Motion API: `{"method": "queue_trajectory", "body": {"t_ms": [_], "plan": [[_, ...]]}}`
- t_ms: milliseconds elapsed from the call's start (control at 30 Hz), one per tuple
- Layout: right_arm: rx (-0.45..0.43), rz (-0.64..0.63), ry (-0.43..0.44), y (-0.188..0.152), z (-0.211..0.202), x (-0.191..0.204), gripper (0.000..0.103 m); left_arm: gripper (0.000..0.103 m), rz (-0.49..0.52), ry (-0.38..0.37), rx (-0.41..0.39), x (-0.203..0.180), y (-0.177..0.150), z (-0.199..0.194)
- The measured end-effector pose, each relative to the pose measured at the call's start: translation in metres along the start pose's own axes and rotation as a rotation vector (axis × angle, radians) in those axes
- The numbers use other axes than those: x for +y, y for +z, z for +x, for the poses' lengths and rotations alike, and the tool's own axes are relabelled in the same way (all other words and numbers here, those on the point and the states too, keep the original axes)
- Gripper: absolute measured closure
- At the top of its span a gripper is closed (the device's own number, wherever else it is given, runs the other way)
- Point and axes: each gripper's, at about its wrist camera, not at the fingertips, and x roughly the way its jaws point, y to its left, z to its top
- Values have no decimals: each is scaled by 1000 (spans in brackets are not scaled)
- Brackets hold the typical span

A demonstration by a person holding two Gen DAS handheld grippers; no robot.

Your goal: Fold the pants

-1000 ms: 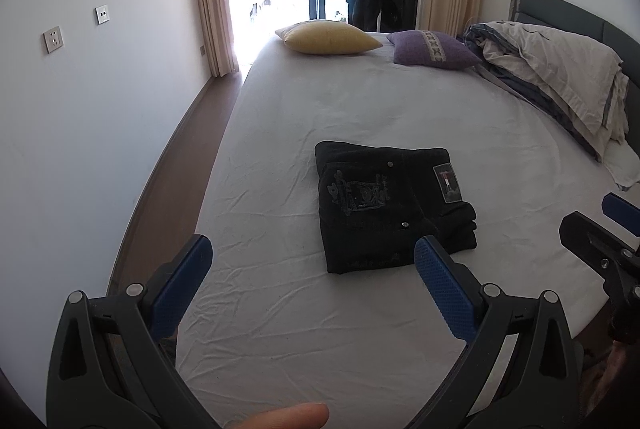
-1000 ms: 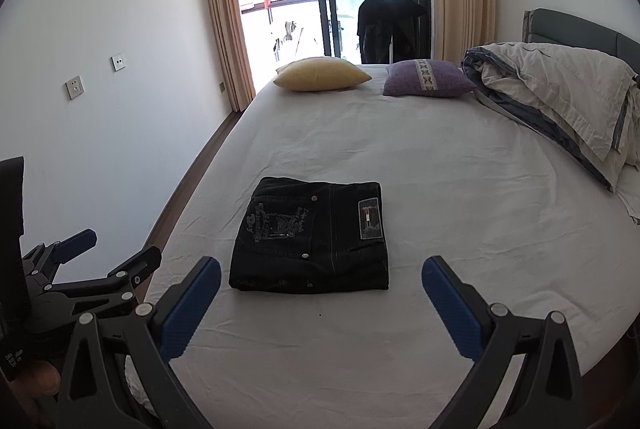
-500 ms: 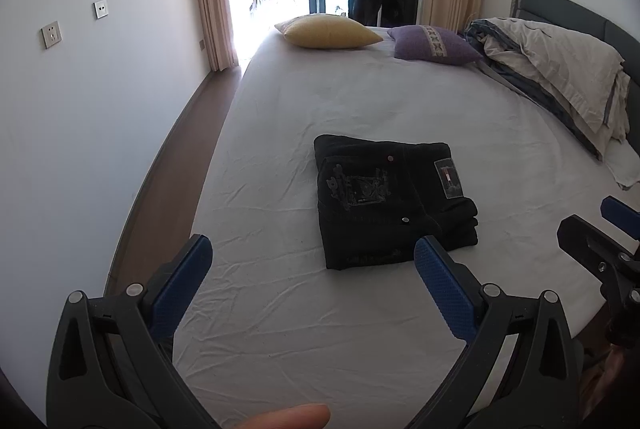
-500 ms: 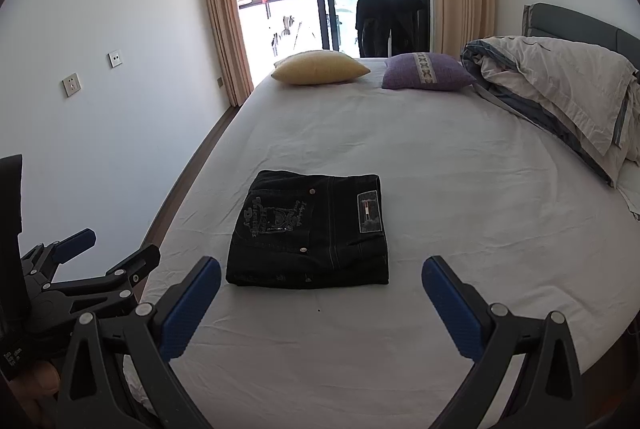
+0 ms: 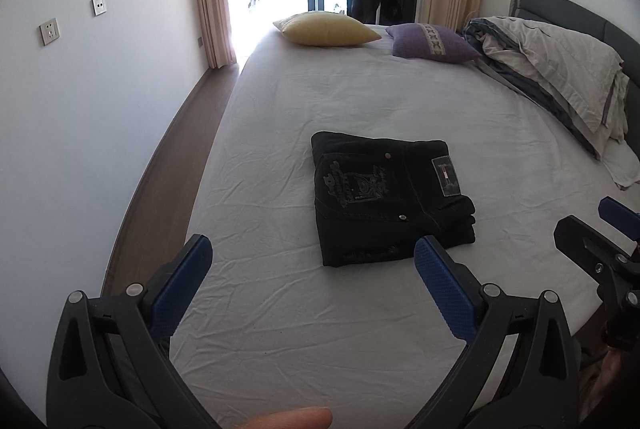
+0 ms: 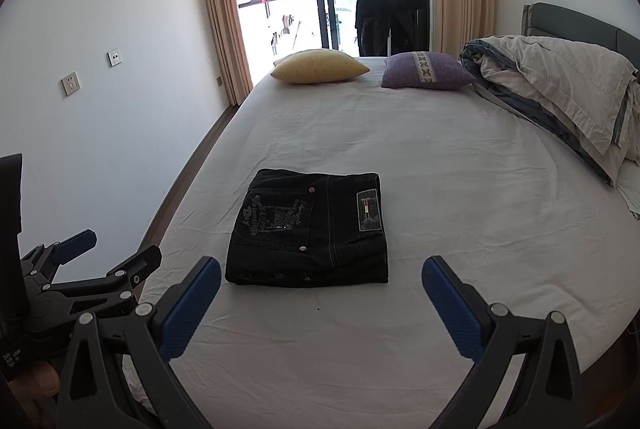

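Observation:
Black pants (image 5: 388, 197) (image 6: 312, 229) lie folded into a compact rectangle on the white bed sheet (image 5: 360, 101) (image 6: 440, 169), back pocket embroidery and a small label facing up. My left gripper (image 5: 312, 261) hovers open in front of the pants' near edge, holding nothing. My right gripper (image 6: 320, 281) is open too and held back from the near edge of the pants, empty. Each gripper shows at the side of the other's view: the right gripper (image 5: 600, 229) and the left gripper (image 6: 108, 249).
A yellow pillow (image 6: 320, 65) and a purple pillow (image 6: 424, 70) lie at the far end of the bed. A bundled duvet (image 6: 560, 89) sits at the right by the grey headboard. A wall and wooden floor strip (image 5: 168, 165) run along the left.
Both views have tilted up slightly and drawn back a little from the pants. The pants lie unchanged and both grippers stay open.

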Motion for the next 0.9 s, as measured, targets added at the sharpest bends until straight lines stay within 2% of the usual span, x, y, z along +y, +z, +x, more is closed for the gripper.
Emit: {"method": "queue_trajectory", "body": {"t_ms": [900], "plan": [[5,1,1,-4,0,0,0,0,-20,1,35,-18,-19,-2]]}}
